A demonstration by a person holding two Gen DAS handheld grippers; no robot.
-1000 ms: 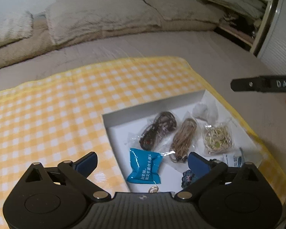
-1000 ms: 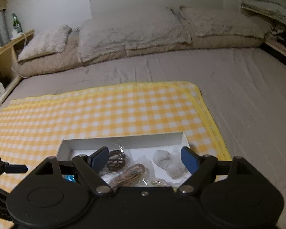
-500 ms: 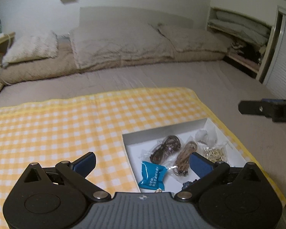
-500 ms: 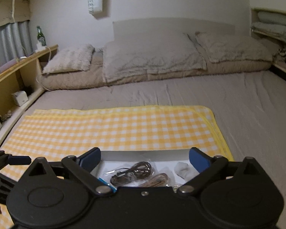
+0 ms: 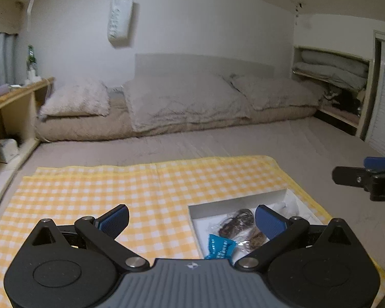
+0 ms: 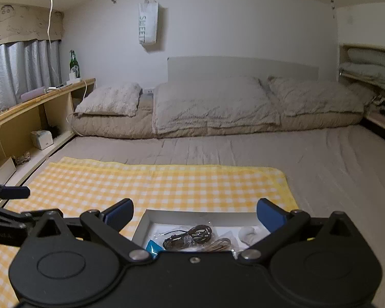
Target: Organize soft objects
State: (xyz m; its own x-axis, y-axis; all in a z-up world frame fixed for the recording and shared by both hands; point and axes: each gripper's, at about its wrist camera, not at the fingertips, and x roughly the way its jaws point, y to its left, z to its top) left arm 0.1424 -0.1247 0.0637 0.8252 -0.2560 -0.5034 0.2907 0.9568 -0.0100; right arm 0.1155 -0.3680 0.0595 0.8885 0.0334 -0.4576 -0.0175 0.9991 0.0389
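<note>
A shallow white box [image 5: 233, 199] [image 6: 192, 215] lies on a yellow checked cloth [image 5: 141, 187] [image 6: 166, 182] on the bed. In it are a blue packet [image 5: 219, 249] [image 6: 152, 247], a bagged dark cord [image 5: 234, 222] [image 6: 190, 236], a bagged tan cord [image 5: 255, 238] [image 6: 218, 243] and a white soft lump [image 6: 247, 233]. My left gripper [image 5: 191, 219] is open and empty, raised above the cloth at the box's left edge. My right gripper [image 6: 195, 213] is open and empty above the box; it also shows in the left wrist view [image 5: 367, 177].
Grey pillows [image 6: 213, 105] and a rolled beige quilt [image 6: 110, 127] lie at the head of the bed. A wooden shelf [image 6: 38, 102] with a green bottle [image 6: 74, 64] runs along the left. Folded bedding [image 5: 331, 69] fills a niche on the right.
Both grippers have lifted and tilted up, away from the box; the views now take in the wall and the whole bed. Both stay open and empty.
</note>
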